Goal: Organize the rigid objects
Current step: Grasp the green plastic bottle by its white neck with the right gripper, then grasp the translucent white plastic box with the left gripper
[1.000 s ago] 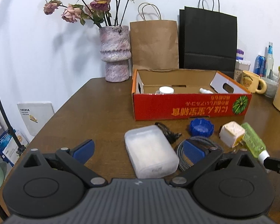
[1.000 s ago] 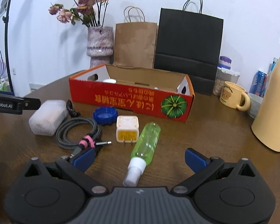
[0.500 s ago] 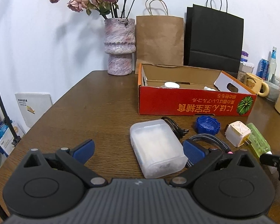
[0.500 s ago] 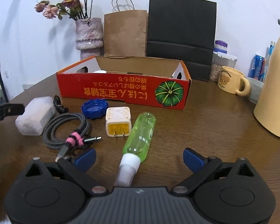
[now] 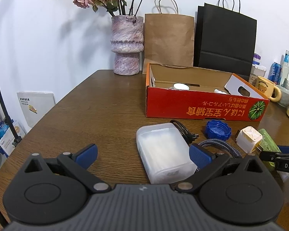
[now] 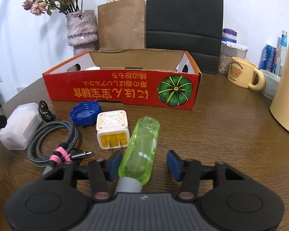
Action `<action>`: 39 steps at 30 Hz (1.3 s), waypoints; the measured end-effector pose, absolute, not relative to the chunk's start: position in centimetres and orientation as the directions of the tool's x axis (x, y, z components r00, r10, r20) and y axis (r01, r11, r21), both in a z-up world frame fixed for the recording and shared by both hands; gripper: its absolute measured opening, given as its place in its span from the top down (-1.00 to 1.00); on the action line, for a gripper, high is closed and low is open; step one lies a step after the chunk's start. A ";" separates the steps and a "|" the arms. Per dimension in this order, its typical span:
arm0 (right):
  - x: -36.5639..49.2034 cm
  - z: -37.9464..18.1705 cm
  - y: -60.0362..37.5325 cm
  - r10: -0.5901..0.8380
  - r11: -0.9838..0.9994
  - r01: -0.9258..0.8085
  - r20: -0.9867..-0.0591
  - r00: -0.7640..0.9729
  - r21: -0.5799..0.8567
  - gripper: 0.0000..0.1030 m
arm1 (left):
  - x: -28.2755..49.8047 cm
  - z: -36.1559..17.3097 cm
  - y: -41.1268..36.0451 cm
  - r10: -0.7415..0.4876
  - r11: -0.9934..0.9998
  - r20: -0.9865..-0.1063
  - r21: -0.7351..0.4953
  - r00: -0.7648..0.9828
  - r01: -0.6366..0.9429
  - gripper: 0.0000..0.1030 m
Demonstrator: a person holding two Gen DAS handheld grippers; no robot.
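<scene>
A green spray bottle (image 6: pixel 142 150) lies on the brown table between the fingers of my right gripper (image 6: pixel 144 163), which is open around it; the left finger is close to the bottle, the right one apart. My left gripper (image 5: pixel 142 154) is open with a frosted white plastic case (image 5: pixel 163 152) lying between its fingers, nearer the right one. A white charger cube (image 6: pixel 112 130), a blue cap (image 6: pixel 84 113) and a coiled braided cable (image 6: pixel 52 140) lie between the two. The red cardboard box (image 6: pixel 121 90) stands behind them with small white items inside.
A vase of dried roses (image 5: pixel 127 44), a brown paper bag (image 5: pixel 168 42) and a black bag (image 5: pixel 224 40) stand at the back. A bear mug (image 6: pixel 242 75), a bowl, bottles and a cream jug (image 6: pixel 287 92) stand at the right.
My right gripper has moved forward and down, so the green bottle now lies between its fingers. My left gripper has drawn back a little from the white case.
</scene>
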State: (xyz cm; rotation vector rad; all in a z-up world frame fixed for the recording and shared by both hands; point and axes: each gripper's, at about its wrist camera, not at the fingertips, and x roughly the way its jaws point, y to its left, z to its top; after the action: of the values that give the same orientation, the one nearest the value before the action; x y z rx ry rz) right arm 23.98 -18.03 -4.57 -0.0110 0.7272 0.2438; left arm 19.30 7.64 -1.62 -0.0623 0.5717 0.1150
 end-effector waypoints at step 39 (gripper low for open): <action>22.0 -3.2 -19.1 0.221 0.975 -0.201 -0.544 0.810 0.097 0.41 | 24.2 -3.9 5.1 0.203 0.969 -0.647 0.028 0.735 -0.244 -1.00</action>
State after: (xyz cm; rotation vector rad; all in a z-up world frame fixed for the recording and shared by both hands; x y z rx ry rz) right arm 21.97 -19.09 -3.21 0.0350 0.5853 0.2256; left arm 24.16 5.07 -3.95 -0.0604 0.7035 0.2460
